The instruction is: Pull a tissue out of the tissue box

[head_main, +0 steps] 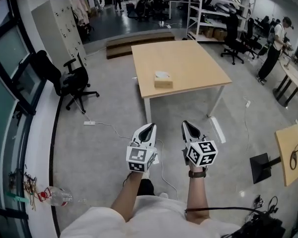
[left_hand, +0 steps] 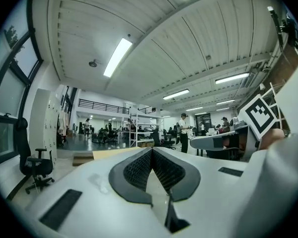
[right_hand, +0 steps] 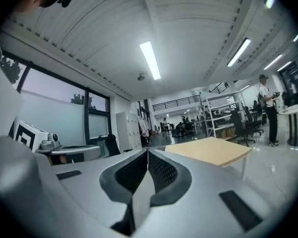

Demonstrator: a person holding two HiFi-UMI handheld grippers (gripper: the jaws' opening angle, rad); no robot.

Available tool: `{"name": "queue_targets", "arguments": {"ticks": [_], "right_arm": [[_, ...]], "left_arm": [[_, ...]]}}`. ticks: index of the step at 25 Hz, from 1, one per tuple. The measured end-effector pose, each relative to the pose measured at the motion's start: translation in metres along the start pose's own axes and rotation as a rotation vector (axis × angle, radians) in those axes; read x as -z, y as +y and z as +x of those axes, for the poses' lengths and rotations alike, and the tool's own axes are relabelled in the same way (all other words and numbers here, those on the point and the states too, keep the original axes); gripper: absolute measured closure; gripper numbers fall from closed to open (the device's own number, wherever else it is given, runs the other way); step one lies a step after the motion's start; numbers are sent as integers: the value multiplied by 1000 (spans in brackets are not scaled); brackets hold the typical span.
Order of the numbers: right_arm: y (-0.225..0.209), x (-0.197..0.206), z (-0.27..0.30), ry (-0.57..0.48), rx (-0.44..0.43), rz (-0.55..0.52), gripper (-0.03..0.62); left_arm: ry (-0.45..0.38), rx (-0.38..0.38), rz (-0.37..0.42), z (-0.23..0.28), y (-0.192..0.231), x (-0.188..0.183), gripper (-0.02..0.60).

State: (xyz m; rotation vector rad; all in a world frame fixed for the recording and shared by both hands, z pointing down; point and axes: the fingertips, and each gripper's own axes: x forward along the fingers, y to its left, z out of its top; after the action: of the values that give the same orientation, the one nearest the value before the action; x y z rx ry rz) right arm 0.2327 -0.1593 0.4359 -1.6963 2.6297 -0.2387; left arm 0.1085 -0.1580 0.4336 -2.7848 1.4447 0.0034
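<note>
Left gripper [head_main: 150, 127]: jaws clenched together, empty.
Right gripper [head_main: 186, 124]: jaws clenched together, empty.
Table [head_main: 198, 66]: bears tissue box [head_main: 163, 80], well apart from both grippers.
Room: open office, grey floor [head_main: 109, 115].

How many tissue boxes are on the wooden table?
1. A tan cardboard tissue box sits near the front edge of the light wooden table; none appears hidden.

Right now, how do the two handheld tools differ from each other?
The wrist behind the right tool wears a dark band; the one behind the left tool shows none. The table lies straight beyond the left tool's jaws, but off to the right of the right tool's. Both are shut and empty.
</note>
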Motion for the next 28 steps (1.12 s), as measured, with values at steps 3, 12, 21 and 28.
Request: {"name": "queue_targets", "arguments": {"ticks": [3, 12, 21, 28], "right_arm": [[-21, 5, 39, 6, -5, 1, 589], [-98, -30, 218, 15, 10, -36, 589], [-119, -95, 391, -57, -18, -82, 589], [-171, -60, 456, 45, -1, -42, 589]], "left_arm": [[13, 16, 0, 44, 18, 10, 581], [-21, 66, -2, 216, 124, -5, 581], [-77, 61, 0, 338, 252, -36, 581], [10, 74, -46, 404, 288, 1, 581]]}}
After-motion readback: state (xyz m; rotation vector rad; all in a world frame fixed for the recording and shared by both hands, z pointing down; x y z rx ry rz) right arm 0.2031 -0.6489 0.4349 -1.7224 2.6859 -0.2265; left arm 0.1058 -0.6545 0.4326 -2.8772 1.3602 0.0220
